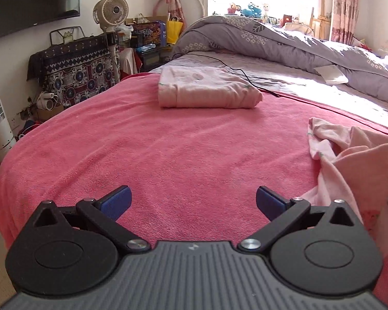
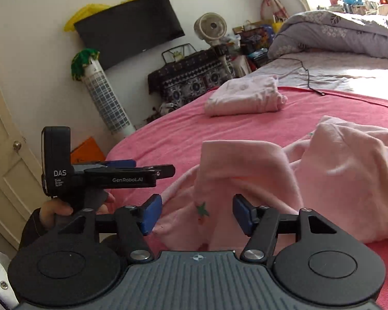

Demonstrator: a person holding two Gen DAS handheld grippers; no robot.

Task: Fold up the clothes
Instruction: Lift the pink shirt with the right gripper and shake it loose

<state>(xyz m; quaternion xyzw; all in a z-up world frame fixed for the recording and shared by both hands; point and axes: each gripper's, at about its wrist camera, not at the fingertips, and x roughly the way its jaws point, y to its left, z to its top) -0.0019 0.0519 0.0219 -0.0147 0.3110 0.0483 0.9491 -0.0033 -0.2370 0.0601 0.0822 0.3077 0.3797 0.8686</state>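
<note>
Hovering low over the pink blanket [image 1: 168, 155] on the bed, the left gripper [image 1: 193, 202] points slightly downward with its jaws spread wide and nothing between its blue pads [image 1: 116, 201]. From the right wrist view it shows side-on at the left, held by a hand [image 2: 62, 209] in a dark sleeve, past the blanket's near edge. The right gripper [image 2: 195, 213] angles down at the loose pink garment [image 2: 336, 180], its jaws partly apart; the crumpled cloth lies beyond the pads and none of it is pinched. This garment sits heaped at the right of the blanket, one fold raised in a ridge. A folded pink garment [image 1: 207, 87] rests at the far end of the blanket, well apart from both grippers. Between the two garments the blanket lies flat and bare. A black cable [image 1: 235, 69] trails across the grey sheet behind, near the folded piece.
</note>
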